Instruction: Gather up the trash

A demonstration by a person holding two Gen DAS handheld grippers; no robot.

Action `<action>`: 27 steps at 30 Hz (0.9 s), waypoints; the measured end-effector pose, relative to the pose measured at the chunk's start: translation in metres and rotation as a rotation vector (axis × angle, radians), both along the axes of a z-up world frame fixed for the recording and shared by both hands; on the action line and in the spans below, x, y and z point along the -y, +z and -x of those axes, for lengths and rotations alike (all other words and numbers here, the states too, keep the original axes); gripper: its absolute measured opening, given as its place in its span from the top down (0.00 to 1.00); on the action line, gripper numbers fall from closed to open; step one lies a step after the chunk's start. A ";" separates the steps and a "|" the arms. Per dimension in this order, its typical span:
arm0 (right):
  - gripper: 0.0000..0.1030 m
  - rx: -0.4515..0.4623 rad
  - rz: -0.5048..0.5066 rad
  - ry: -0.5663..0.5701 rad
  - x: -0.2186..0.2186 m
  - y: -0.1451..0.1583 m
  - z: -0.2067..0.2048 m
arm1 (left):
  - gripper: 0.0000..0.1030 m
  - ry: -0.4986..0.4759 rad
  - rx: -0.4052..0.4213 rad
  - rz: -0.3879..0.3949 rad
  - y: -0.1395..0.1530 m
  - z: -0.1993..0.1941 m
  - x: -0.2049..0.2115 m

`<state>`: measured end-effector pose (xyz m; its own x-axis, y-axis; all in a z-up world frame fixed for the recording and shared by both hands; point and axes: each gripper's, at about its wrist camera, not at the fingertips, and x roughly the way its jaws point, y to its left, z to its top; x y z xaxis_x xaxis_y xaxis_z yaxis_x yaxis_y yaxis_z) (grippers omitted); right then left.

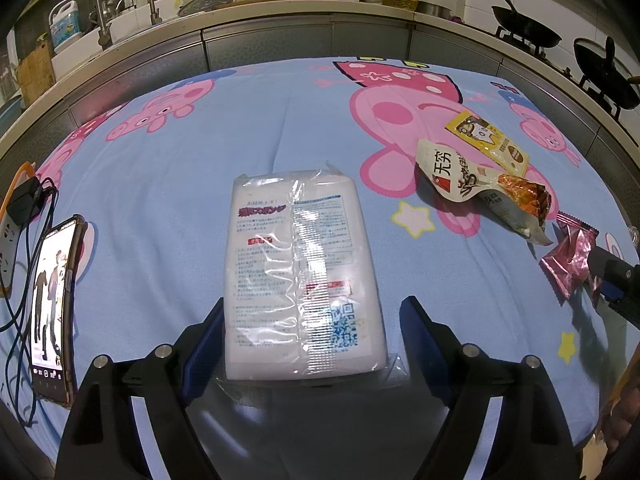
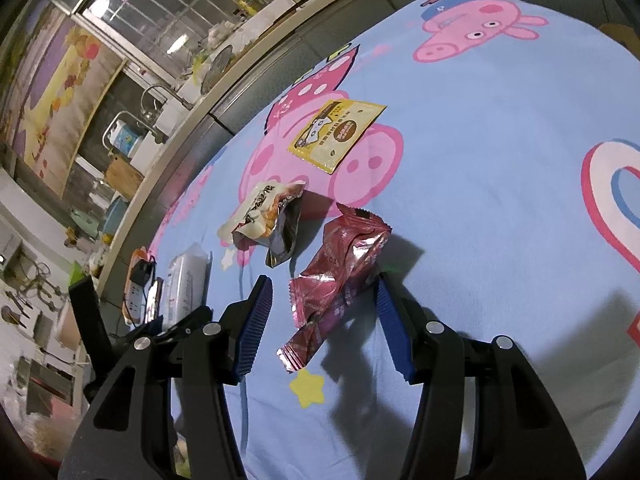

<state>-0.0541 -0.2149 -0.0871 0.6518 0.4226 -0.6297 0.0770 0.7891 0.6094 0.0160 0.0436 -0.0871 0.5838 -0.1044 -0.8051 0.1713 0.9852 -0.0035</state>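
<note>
On the blue cartoon cloth (image 1: pixel 160 184) lies a white plastic-wrapped pack (image 1: pixel 304 276) with printed text. My left gripper (image 1: pixel 312 308) is open, its blue fingers on either side of the pack's near end. A crumpled pink foil wrapper (image 2: pixel 340 276) lies between the open fingers of my right gripper (image 2: pixel 324 284); it also shows in the left wrist view (image 1: pixel 572 260). A torn beige snack bag (image 2: pixel 268 216) and a yellow sachet (image 2: pixel 336 132) lie beyond it; both appear in the left wrist view, bag (image 1: pixel 472 180), sachet (image 1: pixel 488 140).
A phone (image 1: pixel 52 308) with a lit screen, a charger and cables (image 1: pixel 28 204) lie at the cloth's left edge. Behind the table runs a kitchen counter (image 1: pixel 320 12) with sink, bottles and woks (image 1: pixel 524 24).
</note>
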 end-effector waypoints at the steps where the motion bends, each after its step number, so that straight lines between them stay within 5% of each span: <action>1: 0.49 0.000 -0.006 -0.001 0.001 0.000 0.000 | 0.18 0.000 0.000 0.000 0.000 0.000 0.000; 16: 0.49 -0.005 -0.070 -0.005 0.010 -0.005 0.000 | 0.12 0.000 -0.007 0.001 -0.003 -0.004 -0.005; 19: 0.49 -0.005 -0.078 -0.003 0.012 -0.005 0.001 | 0.03 -0.012 -0.016 0.007 -0.006 -0.005 -0.007; 27: 0.50 -0.001 -0.079 -0.001 0.015 -0.004 0.004 | 0.04 -0.046 -0.024 0.021 -0.005 -0.001 -0.010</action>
